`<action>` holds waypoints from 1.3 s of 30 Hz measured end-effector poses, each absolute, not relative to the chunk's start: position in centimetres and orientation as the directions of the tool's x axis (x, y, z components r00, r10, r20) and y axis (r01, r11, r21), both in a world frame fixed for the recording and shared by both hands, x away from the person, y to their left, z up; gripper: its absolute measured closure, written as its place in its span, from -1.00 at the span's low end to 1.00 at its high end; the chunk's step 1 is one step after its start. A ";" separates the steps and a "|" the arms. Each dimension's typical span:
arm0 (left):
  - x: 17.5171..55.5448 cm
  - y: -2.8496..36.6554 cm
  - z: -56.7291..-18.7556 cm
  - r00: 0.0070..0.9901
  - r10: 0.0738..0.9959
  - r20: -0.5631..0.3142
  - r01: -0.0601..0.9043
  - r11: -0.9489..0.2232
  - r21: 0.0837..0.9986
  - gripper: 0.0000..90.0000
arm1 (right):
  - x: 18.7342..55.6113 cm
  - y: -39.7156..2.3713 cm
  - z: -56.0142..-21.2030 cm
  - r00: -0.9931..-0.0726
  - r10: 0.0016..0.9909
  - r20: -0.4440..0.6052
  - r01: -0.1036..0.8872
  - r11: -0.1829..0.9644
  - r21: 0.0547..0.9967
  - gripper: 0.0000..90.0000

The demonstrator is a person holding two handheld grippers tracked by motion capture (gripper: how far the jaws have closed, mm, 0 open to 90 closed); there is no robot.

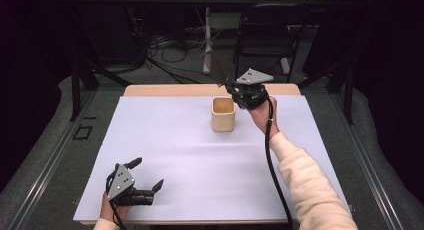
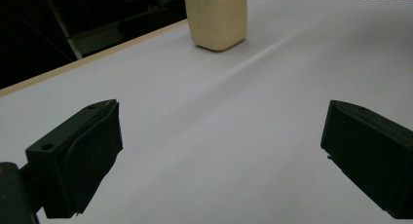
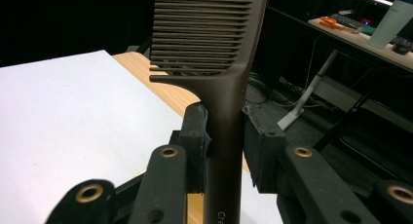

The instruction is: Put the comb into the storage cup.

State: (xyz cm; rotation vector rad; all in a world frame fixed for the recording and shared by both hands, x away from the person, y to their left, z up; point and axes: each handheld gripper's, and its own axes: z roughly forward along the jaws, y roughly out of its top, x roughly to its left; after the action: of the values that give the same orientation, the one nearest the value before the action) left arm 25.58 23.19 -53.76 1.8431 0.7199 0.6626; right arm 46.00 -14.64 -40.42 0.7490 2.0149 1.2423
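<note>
The right gripper (image 1: 235,87) sits just right of centre in the upper half of the high view, clamped on the handle of a dark brown comb (image 3: 214,63); in the right gripper view the two black jaws press the handle from both sides, and the toothed head rises to the top of the frame. Just left of and below that gripper in the high view stands a cream, square-sided cup (image 1: 223,114) on the white sheet (image 1: 165,155), open at the top. The step in hand looks like dropping the comb into that cup. To do it well, I would bring the comb over the cup's mouth, tip it upright so one end leads, lower it inside the rim, and only then let the jaws part, since the cup looks light and a sideways knock could tip it. The left gripper (image 1: 145,176) rests at the lower left of the high view with its jaws spread wide and nothing between them; it could steady the cup if needed. In the high view the comb is a thin blurred streak against dark floor clutter, its lower handle is cut off in the right gripper view, and the cup's inside is too small to read.
</note>
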 end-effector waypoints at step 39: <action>25.6 23.2 -53.8 0.667 0.737 0.112 0.183 -0.308 0.933 -0.97 | 47.3 -12.2 -41.6 -0.631 0.735 -0.248 0.079 0.379 0.922 0.60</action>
State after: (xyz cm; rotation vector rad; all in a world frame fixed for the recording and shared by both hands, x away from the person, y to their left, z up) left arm 25.58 23.21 -53.77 1.8367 0.7296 0.6616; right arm 47.34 -12.25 -41.61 0.6984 1.9807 1.2751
